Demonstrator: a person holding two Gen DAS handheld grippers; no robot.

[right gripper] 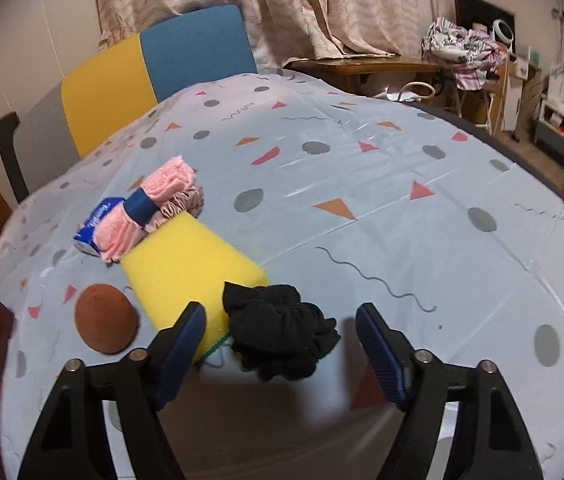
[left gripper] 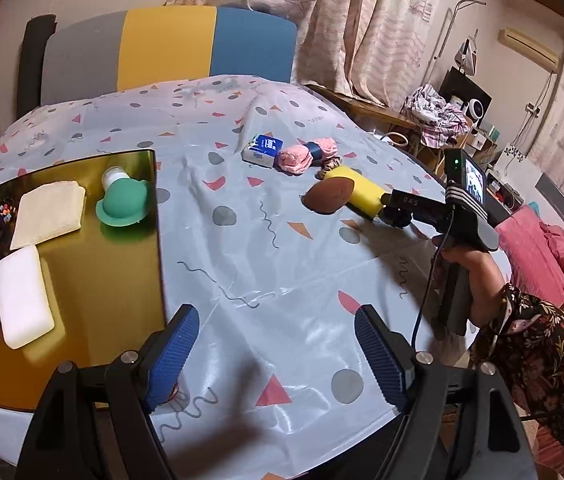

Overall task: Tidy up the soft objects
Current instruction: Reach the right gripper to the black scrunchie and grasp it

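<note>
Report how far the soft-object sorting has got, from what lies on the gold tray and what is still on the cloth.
Done: the gold tray holds a cream cloth, white sponge and green silicone piece.

In hand: nothing; the right gripper stands open around the black scrunchie.

Left: yellow sponge, brown puff, pink towel roll, tissue pack.

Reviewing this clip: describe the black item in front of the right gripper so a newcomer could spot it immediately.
Start at the table's patterned tablecloth and find the long yellow sponge lying across it. At the sponge's near end, just ahead of the open right gripper, sits the black scrunchie. It is the only black, ruffled fabric piece there; the neighbouring brown sponge is smooth and egg-shaped.
</note>
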